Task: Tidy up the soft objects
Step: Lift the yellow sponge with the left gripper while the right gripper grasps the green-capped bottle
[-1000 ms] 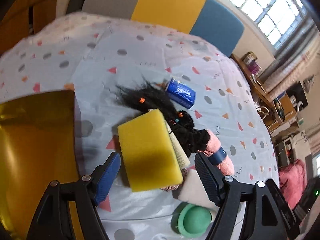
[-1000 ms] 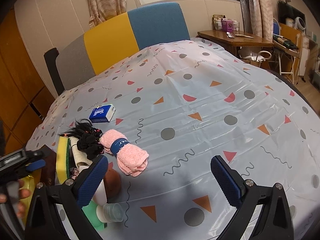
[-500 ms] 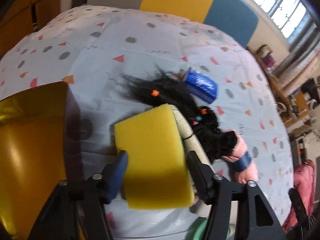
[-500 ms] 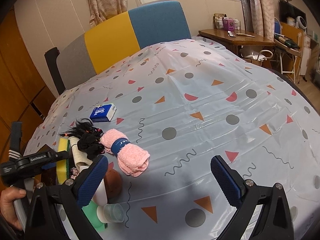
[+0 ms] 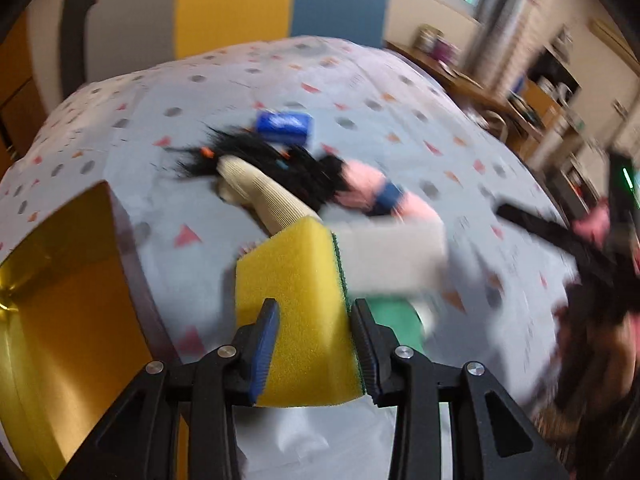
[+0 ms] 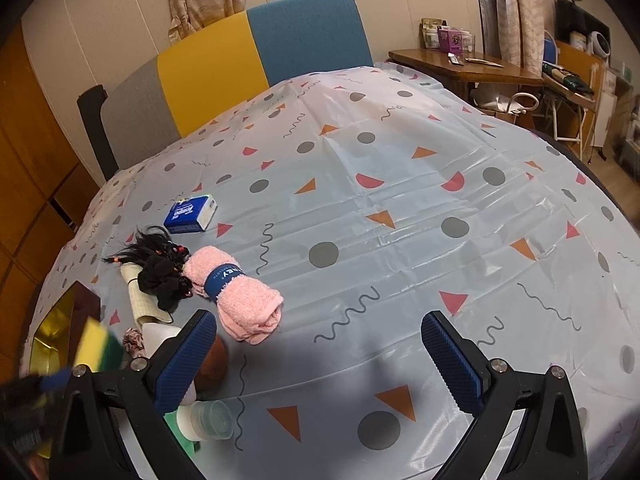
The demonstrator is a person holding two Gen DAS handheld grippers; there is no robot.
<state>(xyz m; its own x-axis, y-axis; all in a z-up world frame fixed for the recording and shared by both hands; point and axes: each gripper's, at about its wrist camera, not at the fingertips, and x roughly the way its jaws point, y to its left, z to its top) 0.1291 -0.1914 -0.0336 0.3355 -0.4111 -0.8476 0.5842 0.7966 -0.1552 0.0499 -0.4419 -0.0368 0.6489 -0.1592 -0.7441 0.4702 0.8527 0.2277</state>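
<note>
My left gripper point(image 5: 314, 344) is shut on a yellow sponge point(image 5: 296, 304) with a green scrub side and holds it above the table, beside a gold box point(image 5: 60, 312). The sponge also shows blurred in the right wrist view point(image 6: 98, 346). A black wig point(image 6: 160, 264), a rolled pink towel with a blue band point(image 6: 236, 296), a cream ribbed cloth point(image 5: 264, 196) and a blue tissue pack point(image 6: 190, 214) lie on the patterned tablecloth point(image 6: 400, 220). My right gripper point(image 6: 320, 356) is open and empty above the cloth, right of the towel.
A clear-capped white bottle point(image 6: 208, 420), a brown ball point(image 6: 212, 364) and a green item point(image 5: 394, 316) lie near the front left. A yellow and blue chair back point(image 6: 260, 48) stands behind the table. A wooden side table point(image 6: 464, 68) stands at the back right.
My left gripper has closed on the yellow sponge, lifted it off the pile and swung right. The right gripper has hardly moved.
</note>
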